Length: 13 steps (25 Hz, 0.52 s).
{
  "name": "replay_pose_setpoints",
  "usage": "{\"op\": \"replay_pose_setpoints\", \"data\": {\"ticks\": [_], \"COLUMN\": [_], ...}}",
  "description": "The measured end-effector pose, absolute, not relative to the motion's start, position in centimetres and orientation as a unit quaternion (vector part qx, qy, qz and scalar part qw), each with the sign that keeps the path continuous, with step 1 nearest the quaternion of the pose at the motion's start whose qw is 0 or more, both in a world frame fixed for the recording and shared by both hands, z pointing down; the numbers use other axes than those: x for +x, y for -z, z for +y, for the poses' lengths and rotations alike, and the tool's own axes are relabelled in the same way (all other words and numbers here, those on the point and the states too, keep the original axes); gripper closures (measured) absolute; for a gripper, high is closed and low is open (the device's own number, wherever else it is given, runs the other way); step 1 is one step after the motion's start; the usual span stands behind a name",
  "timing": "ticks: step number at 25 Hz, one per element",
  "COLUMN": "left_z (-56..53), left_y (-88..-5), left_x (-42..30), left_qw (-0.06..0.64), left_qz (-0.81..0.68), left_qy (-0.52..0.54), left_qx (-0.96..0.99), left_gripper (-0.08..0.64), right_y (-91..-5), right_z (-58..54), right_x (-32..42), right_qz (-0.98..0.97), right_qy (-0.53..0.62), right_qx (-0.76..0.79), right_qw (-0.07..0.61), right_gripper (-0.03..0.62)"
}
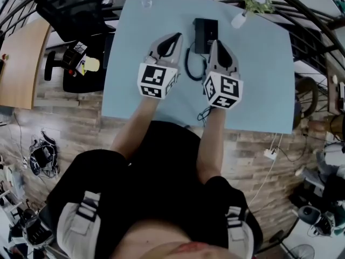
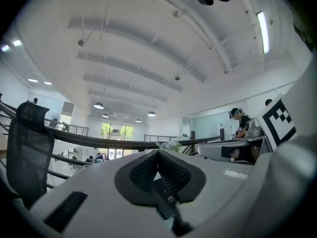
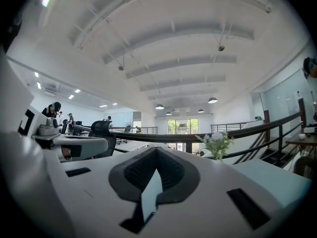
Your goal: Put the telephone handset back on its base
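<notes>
A black telephone [image 1: 205, 35] lies at the far middle of the light blue table [image 1: 259, 74]. Its black cord [image 1: 188, 68] loops to the left and trails toward the near edge. I cannot tell the handset from the base. My left gripper [image 1: 176, 37] rests just left of the phone, my right gripper [image 1: 215, 43] just in front of it. Both point away from me. In the left gripper view the left gripper's [image 2: 158, 153] pads meet, with nothing pinched. In the right gripper view the right gripper's [image 3: 156, 150] pads also meet, with nothing held.
A small vase with a plant [image 1: 243, 14] stands at the table's far right and a clear glass [image 1: 145, 2] at the far left. A black office chair [image 1: 73, 12] and a wooden desk [image 1: 21, 63] stand to the left. A power strip [image 1: 269, 154] lies on the floor.
</notes>
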<state>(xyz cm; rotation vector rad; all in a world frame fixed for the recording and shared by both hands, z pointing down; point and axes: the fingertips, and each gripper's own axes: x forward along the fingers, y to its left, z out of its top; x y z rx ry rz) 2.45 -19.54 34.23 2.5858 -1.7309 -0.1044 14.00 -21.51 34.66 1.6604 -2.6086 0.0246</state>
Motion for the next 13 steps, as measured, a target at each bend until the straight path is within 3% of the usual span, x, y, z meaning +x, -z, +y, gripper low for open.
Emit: {"op": "replay_pose_setpoints", "data": {"ticks": [13], "left_z": [-20.8], "left_y": [-35.9], "left_x": [5.0], "left_qw": [0.035], "left_qz": [-0.538], "left_qy": [0.018], "left_qx": [0.842], "left_gripper": [0.560], "right_y": [-34.4], "right_z": [-22.4], "right_x": [16.7], "right_qz": [-0.830], "right_qy": [0.004], "right_qx": [0.556], "right_qw": [0.031], "right_gripper": [0.598]}}
